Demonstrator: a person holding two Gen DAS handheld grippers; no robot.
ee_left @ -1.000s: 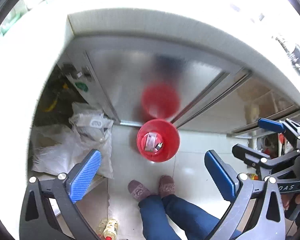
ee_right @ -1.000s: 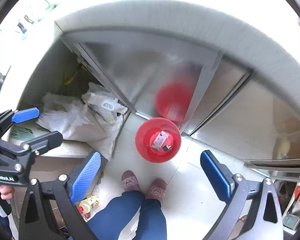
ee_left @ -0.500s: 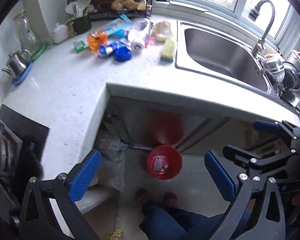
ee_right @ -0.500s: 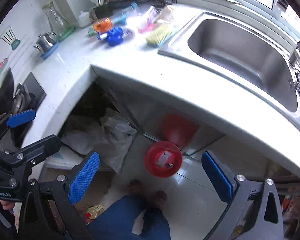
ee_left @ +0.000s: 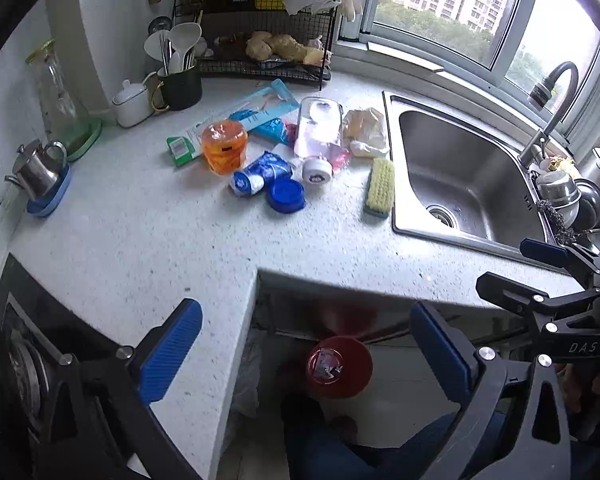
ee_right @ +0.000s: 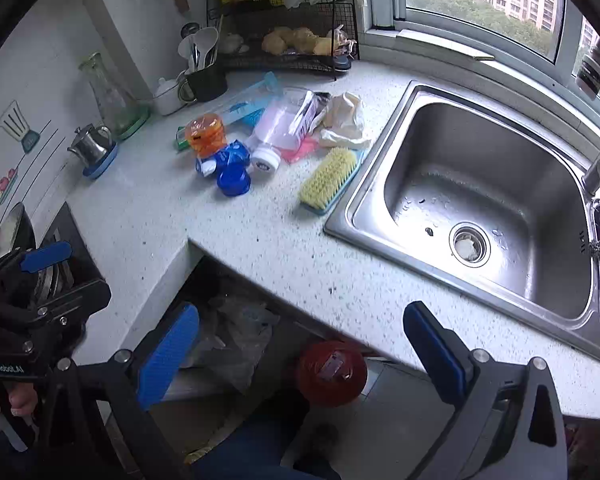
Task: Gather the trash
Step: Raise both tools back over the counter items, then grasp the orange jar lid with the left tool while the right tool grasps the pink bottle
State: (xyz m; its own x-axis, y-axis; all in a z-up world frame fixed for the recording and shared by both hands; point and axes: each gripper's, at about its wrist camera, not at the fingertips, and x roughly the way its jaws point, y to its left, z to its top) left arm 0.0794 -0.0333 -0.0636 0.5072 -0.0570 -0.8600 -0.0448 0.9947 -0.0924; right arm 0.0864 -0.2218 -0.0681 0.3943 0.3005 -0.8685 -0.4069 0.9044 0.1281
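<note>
Trash lies in a heap on the white counter [ee_left: 148,240]: an orange crumpled cup [ee_left: 224,146], a blue-white wrapper [ee_left: 260,174], a blue lid [ee_left: 287,196], a clear plastic bottle [ee_left: 318,132] and crumpled paper [ee_left: 366,132]. The heap also shows in the right wrist view, with the orange cup [ee_right: 205,134] and blue lid [ee_right: 233,181]. A red bin [ee_left: 338,366] with some scraps in it stands on the floor below; it also shows in the right wrist view [ee_right: 331,372]. My left gripper [ee_left: 304,352] and right gripper [ee_right: 300,352] are both open and empty, held above the counter's edge.
A steel sink [ee_left: 468,184] with a tap [ee_left: 548,96] is on the right. A yellow scrub brush [ee_left: 380,188] lies beside it. A wire rack [ee_left: 268,40], utensil cup [ee_left: 180,84], glass jug [ee_left: 56,100] and steel pot [ee_left: 38,168] stand at the back and left. A stove [ee_left: 24,352] is at lower left.
Both grippers have lifted from pointing down at the red bin on the floor to looking over the countertop. The trash heap and sink have come into view. Both stayed open.
</note>
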